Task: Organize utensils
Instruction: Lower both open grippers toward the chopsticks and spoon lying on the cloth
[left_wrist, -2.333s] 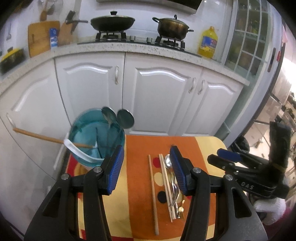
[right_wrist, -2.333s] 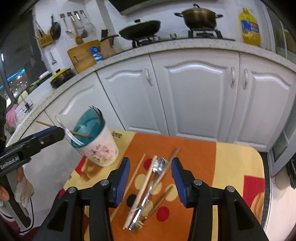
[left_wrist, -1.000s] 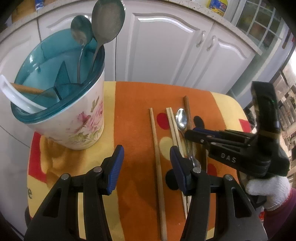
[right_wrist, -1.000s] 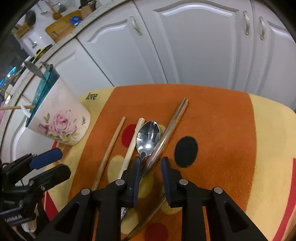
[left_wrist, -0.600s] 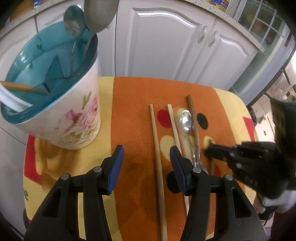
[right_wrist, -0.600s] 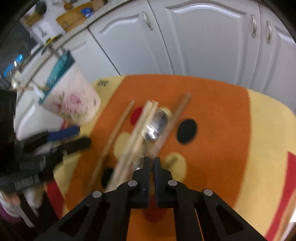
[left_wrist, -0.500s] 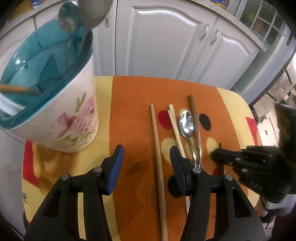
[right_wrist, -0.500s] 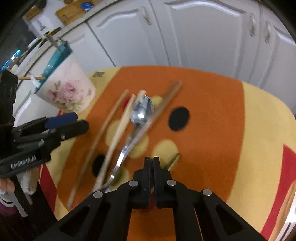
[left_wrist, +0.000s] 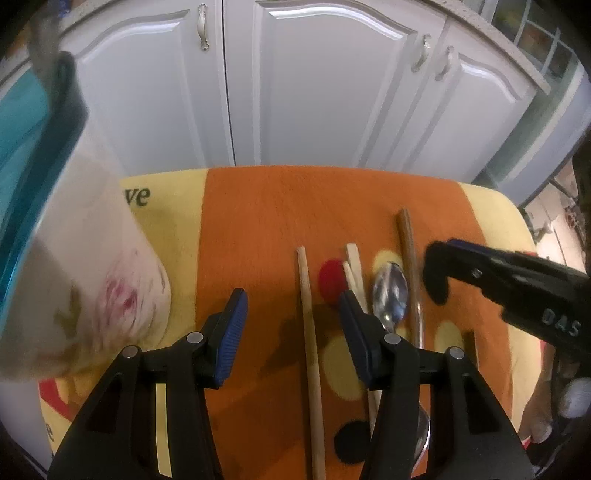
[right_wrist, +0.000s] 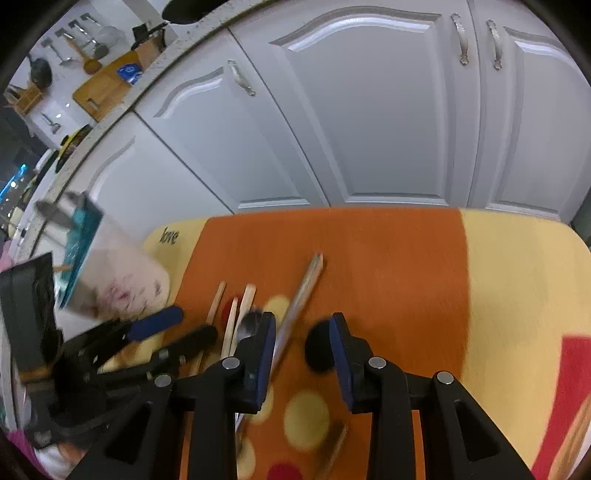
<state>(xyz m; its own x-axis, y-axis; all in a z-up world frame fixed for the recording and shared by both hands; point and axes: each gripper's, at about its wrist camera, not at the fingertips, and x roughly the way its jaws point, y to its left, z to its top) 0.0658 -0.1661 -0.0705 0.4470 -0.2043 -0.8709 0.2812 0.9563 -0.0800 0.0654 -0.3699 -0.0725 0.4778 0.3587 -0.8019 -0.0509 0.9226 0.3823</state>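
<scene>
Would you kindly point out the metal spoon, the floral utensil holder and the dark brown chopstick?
metal spoon (left_wrist: 390, 291), left wrist view, on its bowl.
floral utensil holder (left_wrist: 92, 280), left wrist view, on its white outer wall.
dark brown chopstick (left_wrist: 406, 236), left wrist view, on its upper shaft.

Place: a home kitchen.
Cabinets: white panelled doors (right_wrist: 388, 122) with metal handles, far side.
Counter: speckled worktop (right_wrist: 122, 99), far left.
Wall: wooden cutting board (right_wrist: 105, 86) and hanging tools (right_wrist: 74, 40), probably ladles, blurred.
</scene>
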